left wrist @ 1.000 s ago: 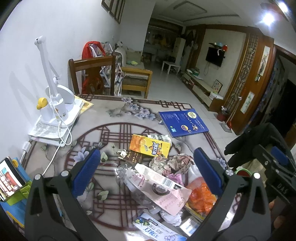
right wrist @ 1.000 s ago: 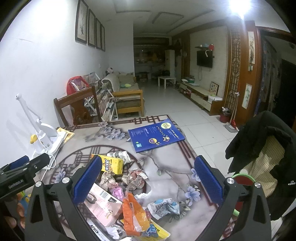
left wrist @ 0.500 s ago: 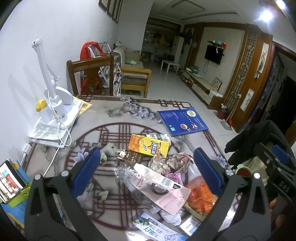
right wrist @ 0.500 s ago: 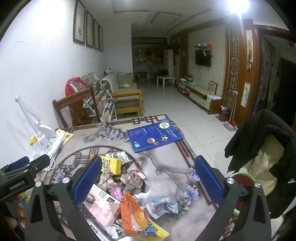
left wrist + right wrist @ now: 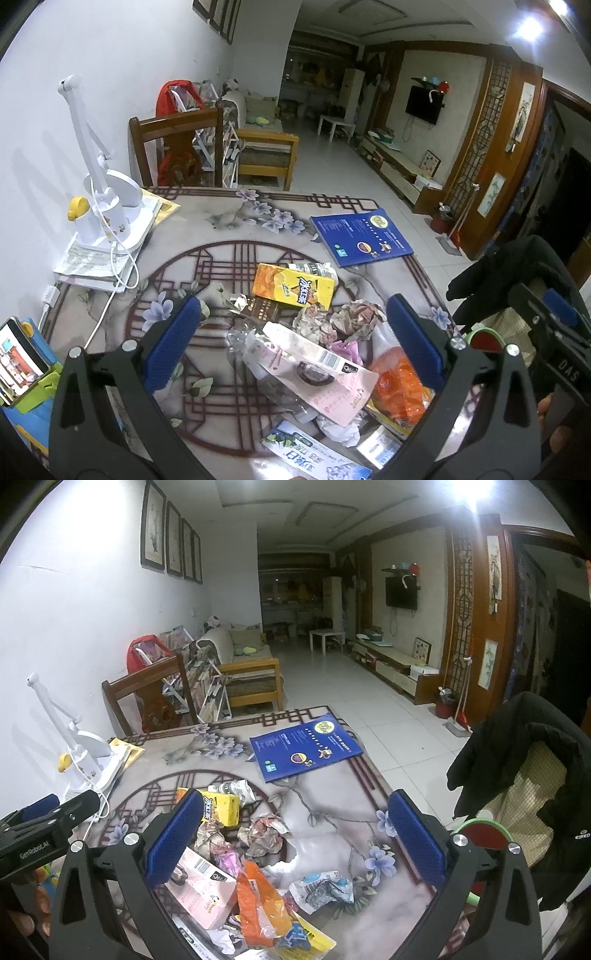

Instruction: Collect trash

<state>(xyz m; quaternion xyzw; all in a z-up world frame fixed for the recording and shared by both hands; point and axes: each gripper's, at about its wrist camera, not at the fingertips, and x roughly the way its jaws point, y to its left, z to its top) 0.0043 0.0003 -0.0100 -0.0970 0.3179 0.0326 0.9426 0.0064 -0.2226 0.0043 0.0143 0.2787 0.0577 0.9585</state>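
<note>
- My feeds are dim and bluish; one ceiling light (image 5: 466, 486) blows out to white glare top right.
- The desk lamp (image 5: 96, 176) throws a soft shadow on the wall.
- Fisheye bends the edges, and corners go black.
- The glossy table (image 5: 325, 801) shows pale sheen.

Over the last second I have lifted and drawn back my left claw (image 5: 293, 345) a little: the yellow juice carton (image 5: 293, 286) and the blue booklet (image 5: 360, 236) near the table's far right edge sit slightly higher in its view. My right claw (image 5: 293, 836) has drifted likewise, so the trash pile (image 5: 236, 867) shows a little lower.
</note>
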